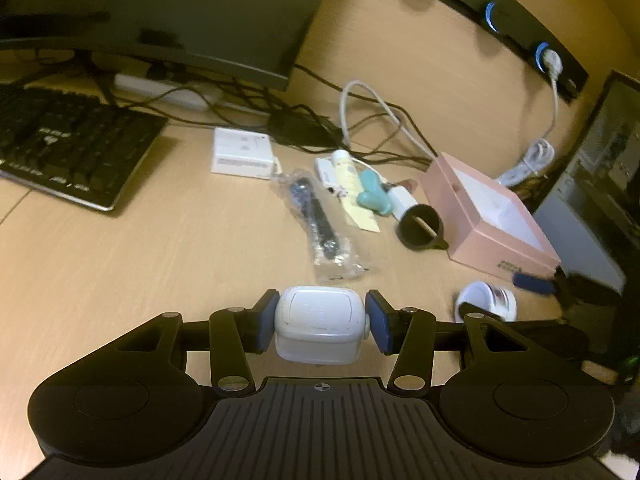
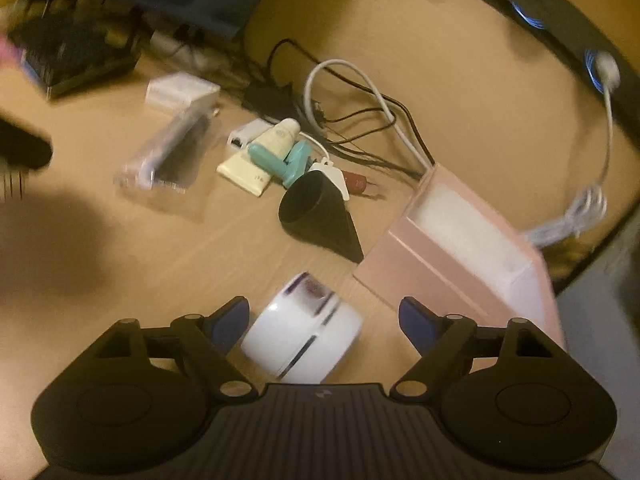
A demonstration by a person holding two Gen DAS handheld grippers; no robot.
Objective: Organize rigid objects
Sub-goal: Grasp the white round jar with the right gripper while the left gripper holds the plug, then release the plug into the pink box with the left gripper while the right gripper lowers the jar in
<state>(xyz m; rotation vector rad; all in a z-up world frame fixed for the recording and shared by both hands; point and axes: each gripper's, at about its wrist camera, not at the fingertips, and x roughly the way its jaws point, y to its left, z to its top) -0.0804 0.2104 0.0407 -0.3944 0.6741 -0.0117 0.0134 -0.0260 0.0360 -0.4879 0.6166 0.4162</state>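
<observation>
My left gripper (image 1: pixel 322 320) is shut on a small white plastic case (image 1: pixel 320 316), held just above the wooden desk (image 1: pixel 120 264). My right gripper (image 2: pixel 324 320) stands open around a white round jar (image 2: pixel 304 332) lying on its side on the desk; neither blue pad touches it. The same jar (image 1: pixel 486 300) shows at the right of the left wrist view. Beyond it sits an open pink box (image 2: pixel 412 272) with a white lining. A black funnel (image 2: pixel 316 212), a teal tool (image 2: pixel 280 158), a cream tube (image 2: pixel 248 168) and a bagged black item (image 2: pixel 172 156) lie in the middle.
A black keyboard (image 1: pixel 68 148) and a monitor (image 1: pixel 180 20) stand at the back left. A small white carton (image 1: pixel 240 152) lies near them. Black and white cables (image 1: pixel 372 120) tangle behind the clutter. The desk's edge runs along the right, past the pink box (image 1: pixel 504 252).
</observation>
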